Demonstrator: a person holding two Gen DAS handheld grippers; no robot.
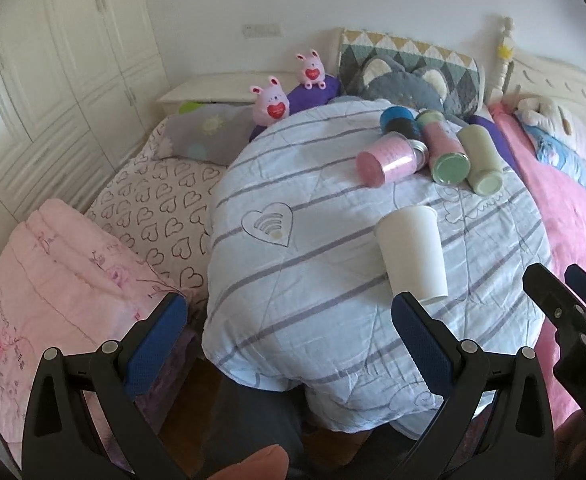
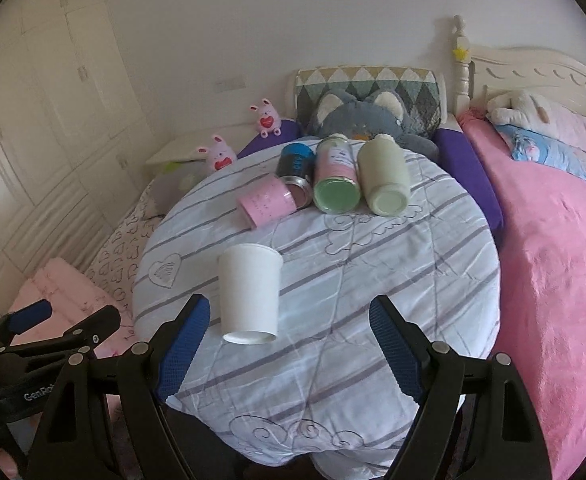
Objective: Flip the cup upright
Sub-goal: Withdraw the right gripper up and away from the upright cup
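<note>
We count one white paper cup (image 2: 249,292) and four cylindrical containers: pink (image 2: 267,203), blue-and-black (image 2: 293,158), green-capped pink (image 2: 335,178), pale green (image 2: 383,182). We also see two pink plush bunnies (image 2: 267,117) and two open grippers (image 2: 289,334).

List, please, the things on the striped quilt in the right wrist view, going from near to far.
White paper cup lying on its side → pink can → green-bottomed bottle and pale green bottle, side by side → blue and black can, farthest back.

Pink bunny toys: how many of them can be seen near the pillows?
2. One bunny toy sits at the quilt's far left edge; the other bunny toy sits farther back on a purple cushion. More may be hidden.
</note>
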